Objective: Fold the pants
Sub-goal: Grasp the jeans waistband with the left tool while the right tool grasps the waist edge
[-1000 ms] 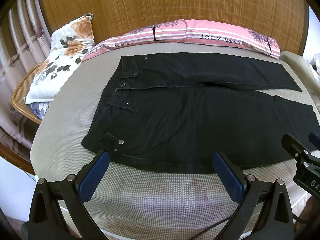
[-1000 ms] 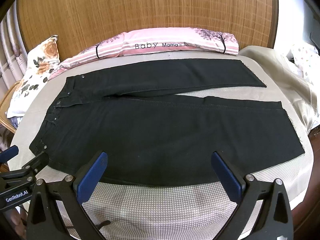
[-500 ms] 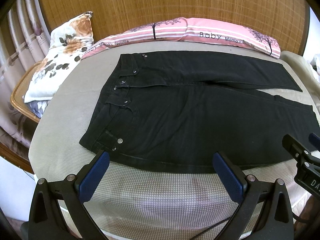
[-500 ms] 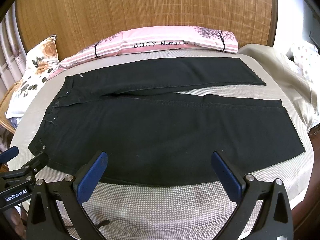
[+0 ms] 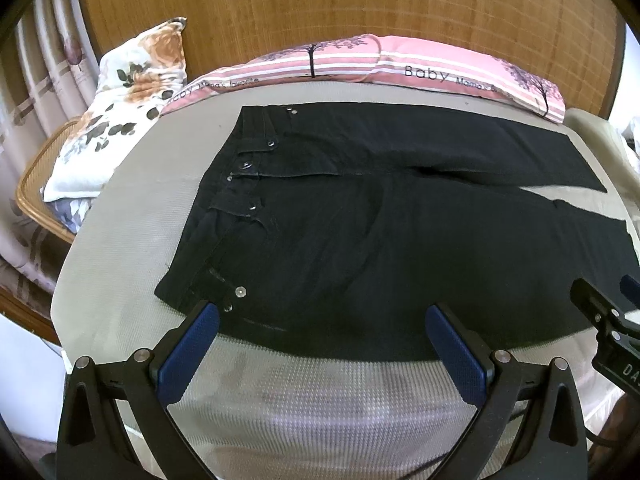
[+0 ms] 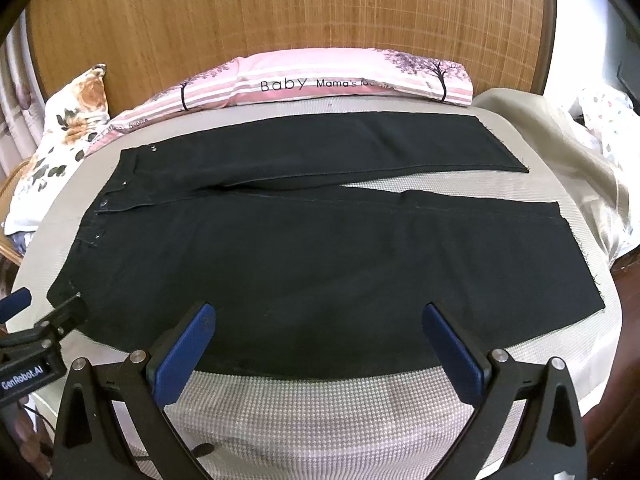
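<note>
Pants (image 5: 380, 232) flat on bed (image 5: 304, 400), near hem just ahead of both tools. Left tool (image 5: 320, 316), right tool (image 6: 318, 316): fingers apart, empty. Risk: shallow bite catches only top layer, fold skews.

The black pants (image 5: 400, 216) (image 6: 320, 248) are spread flat and unfolded on the bed — waistband to the left, legs stretched to the right. The metal buttons and rivets are turned upward. The two legs are parted slightly toward the frayed hems — a narrow wedge is left between them.
</note>
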Demonstrator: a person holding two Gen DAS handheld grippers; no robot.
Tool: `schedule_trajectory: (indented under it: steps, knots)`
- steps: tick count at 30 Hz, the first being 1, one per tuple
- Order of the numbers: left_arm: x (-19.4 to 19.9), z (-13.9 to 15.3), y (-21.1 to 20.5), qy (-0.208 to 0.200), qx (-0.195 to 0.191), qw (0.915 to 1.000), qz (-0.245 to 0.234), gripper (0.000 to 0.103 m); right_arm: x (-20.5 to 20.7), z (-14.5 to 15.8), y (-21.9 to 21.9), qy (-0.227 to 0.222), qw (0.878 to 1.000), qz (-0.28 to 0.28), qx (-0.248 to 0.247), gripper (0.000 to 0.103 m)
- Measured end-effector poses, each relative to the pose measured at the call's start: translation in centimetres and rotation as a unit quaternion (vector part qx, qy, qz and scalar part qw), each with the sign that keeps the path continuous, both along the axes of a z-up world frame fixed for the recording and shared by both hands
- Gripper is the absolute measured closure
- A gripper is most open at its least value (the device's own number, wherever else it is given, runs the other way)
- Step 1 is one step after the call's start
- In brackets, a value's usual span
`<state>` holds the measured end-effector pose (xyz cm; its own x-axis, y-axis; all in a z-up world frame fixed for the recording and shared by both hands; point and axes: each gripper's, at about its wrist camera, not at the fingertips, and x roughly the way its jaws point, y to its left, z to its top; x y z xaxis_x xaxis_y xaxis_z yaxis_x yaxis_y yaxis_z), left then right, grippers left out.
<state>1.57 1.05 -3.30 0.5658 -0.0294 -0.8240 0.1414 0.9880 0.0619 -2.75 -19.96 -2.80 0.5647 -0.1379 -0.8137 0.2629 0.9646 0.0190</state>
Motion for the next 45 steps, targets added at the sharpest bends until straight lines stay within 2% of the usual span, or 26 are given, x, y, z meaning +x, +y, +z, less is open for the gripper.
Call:
schedule_trajectory:
  steps: [6,11,17,22,23,24,26,27,33,37,40,45]
  knots:
    - [2.7,0.6,1.3,0.000,-0.019,0.9998,0.010,0.001,1.8,-0.1,-0.5,0.006,1.000,0.011,0.014,0.000]
    - [6.1,1.3,2.6,-0.004,-0.027,0.9995,0.019,0.001,4.5,-0.1,-0.7,0.014,0.999,0.043,0.011,0.000]
    - [12.4,2.3,5.6,-0.009,-0.051,0.9979,0.039,0.001,8.7,0.4,-1.3,0.019,0.999,0.051,0.002,0.000]
    - [18.2,2.1,9.1,0.001,-0.087,0.9947,0.056,0.002,12.4,1.4,-2.0,-0.002,0.997,0.075,0.021,0.000]
    - [19.5,1.9,9.8,0.005,-0.097,0.9936,0.057,0.006,13.1,1.6,-2.1,-0.011,0.996,0.081,0.025,0.000]
    - [20.9,1.7,10.6,0.010,-0.109,0.9921,0.061,0.014,13.8,1.8,-2.4,-0.020,0.996,0.086,0.032,0.000]
    - [23.2,1.0,12.0,0.023,-0.136,0.9883,0.064,0.023,15.1,2.0,-2.6,-0.030,0.994,0.093,0.040,0.000]
    - [24.6,0.6,12.7,0.033,-0.155,0.9852,0.067,0.031,16.0,1.8,-2.8,-0.028,0.994,0.096,0.050,0.000]
    - [31.1,-2.9,15.1,0.096,-0.257,0.9603,0.050,0.047,20.6,0.3,-3.2,-0.001,0.987,0.103,0.126,0.000]
    - [33.9,-5.1,16.0,0.126,-0.288,0.9475,0.059,0.051,22.7,-1.1,-3.1,0.016,0.985,0.091,0.146,0.000]
    - [35.8,-6.7,16.6,0.147,-0.311,0.9374,0.056,0.059,24.0,-2.1,-2.8,0.027,0.983,0.089,0.157,0.000]
    - [37.2,-8.1,16.6,0.164,-0.329,0.9289,0.044,0.064,25.8,-3.3,-2.1,0.034,0.982,0.094,0.159,0.000]
